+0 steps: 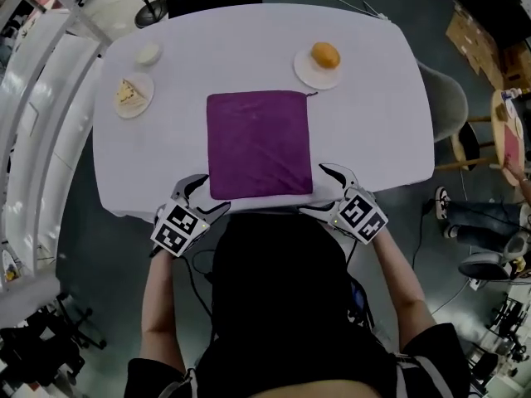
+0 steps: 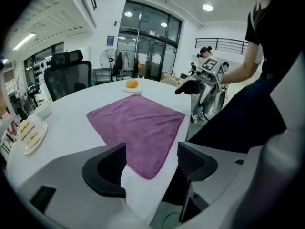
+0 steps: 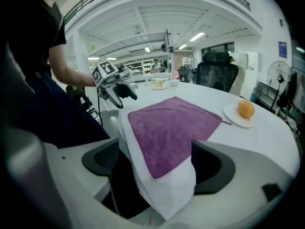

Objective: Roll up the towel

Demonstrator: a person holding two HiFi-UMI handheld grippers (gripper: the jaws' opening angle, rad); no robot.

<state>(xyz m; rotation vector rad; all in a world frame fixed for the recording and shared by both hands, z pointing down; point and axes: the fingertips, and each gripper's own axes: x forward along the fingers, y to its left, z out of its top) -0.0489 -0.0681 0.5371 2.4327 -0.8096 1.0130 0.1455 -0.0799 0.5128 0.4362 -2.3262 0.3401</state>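
**While towel [image 1: 259,143] lies flat, both grippers hover with jaws spread at the table's edge**

The purple towel is spread out unrolled on the near middle of the white-covered table [image 1: 373,123], its near hem close to the front edge. The left gripper [image 1: 209,196] sits just off the towel's near left corner and the right gripper [image 1: 318,189] just off its near right corner. Each has its jaws wide apart, gripping nothing, with a towel corner showing in the gap ahead. Beyond the far right corner, an orange [image 1: 325,55] rests on a white plate [image 1: 309,75]. At far left stand a plate of sliced food [image 1: 133,95] and a small white bowl [image 1: 148,53].
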